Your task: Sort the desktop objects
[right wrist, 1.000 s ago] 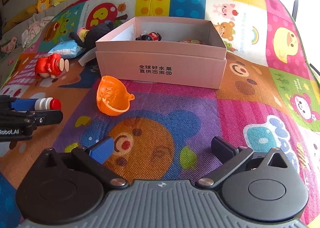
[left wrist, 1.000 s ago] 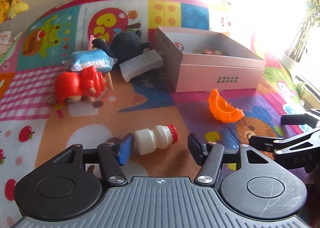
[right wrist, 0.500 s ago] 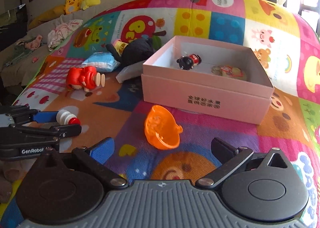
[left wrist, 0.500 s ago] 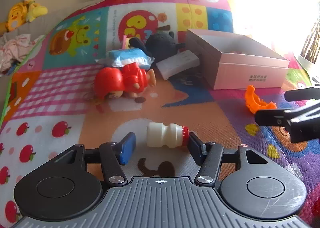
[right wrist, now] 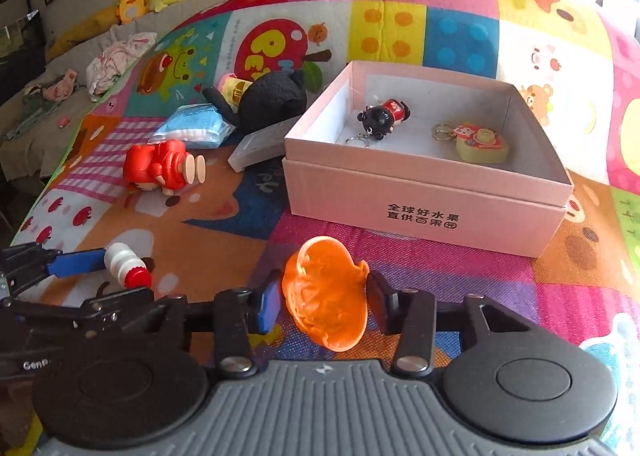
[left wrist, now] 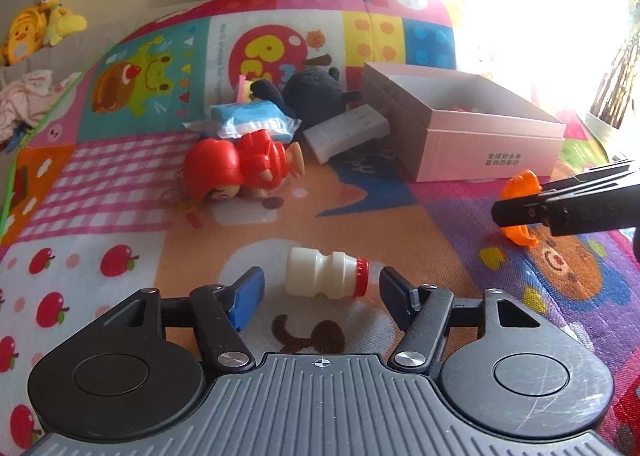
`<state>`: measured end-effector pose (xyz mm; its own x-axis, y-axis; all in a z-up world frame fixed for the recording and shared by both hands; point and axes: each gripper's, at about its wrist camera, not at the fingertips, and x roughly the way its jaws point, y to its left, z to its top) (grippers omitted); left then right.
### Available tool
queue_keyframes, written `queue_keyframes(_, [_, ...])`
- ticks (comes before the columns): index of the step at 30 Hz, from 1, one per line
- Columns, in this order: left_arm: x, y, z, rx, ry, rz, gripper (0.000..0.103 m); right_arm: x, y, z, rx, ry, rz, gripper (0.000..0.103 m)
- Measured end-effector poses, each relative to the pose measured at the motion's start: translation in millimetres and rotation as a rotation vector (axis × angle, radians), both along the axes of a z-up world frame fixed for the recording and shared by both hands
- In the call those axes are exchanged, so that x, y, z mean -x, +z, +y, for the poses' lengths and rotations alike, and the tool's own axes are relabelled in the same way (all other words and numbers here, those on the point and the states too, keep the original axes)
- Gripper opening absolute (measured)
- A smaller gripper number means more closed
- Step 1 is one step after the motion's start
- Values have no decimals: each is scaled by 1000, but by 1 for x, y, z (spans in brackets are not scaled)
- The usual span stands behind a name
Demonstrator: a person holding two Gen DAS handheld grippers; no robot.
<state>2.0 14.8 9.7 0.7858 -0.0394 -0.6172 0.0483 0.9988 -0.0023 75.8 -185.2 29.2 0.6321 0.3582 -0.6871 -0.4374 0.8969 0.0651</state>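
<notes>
White bottle [left wrist: 325, 275] between open left claw [left wrist: 320, 290], orange toy [right wrist: 326, 296] between right claw [right wrist: 322, 302].

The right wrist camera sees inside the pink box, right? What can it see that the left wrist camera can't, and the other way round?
Only the right wrist view shows the box's inside: a black-headed keychain doll and a yellow keychain charm. It also shows the orange toy whole, between the open fingers of the right gripper.

Only the left wrist view shows the whole small bottle lying between the open fingers of the left gripper.

Both show the pink box, red doll, blue packet and black plush.
</notes>
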Motion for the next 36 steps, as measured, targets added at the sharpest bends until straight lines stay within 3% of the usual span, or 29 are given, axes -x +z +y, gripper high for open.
queue_keyframes(2, [-3, 1, -4, -10, 1, 0, 62, 8, 5, -6, -1, 13, -3, 44])
queue_keyframes(5, [-7, -1, -9, -34, 7, 12, 48, 22, 10, -19, -5, 35, 1, 44])
queue_keyframes(8, [-3, 2, -15, -40, -18, 15, 48, 37, 15, -34, 1, 36, -8, 44])
queue_keyframes(14, [21, 22, -47, -72, -160, -10, 48, 61, 34, -71, -23, -9, -49, 44])
queue_keyframes(19, [27, 59, -80, -98, -277, -117, 48, 73, 61, -101, -47, -77, -141, 44])
queue_keyframes(25, [-22, 89, -119, -170, -324, -258, 48, 80, 80, -120, -91, -116, -214, 44])
queue_keyframes(31, [-84, 108, -130, -112, -291, -309, 49, 76, 70, -118, -71, -121, -175, 44])
queue_keyframes(32, [-89, 110, -128, -88, -287, -302, 51, 77, 69, -119, -69, -122, -173, 44])
queue_keyframes(36, [-84, 105, -107, -30, -253, -290, 86, 75, 68, -123, -64, -141, -172, 44])
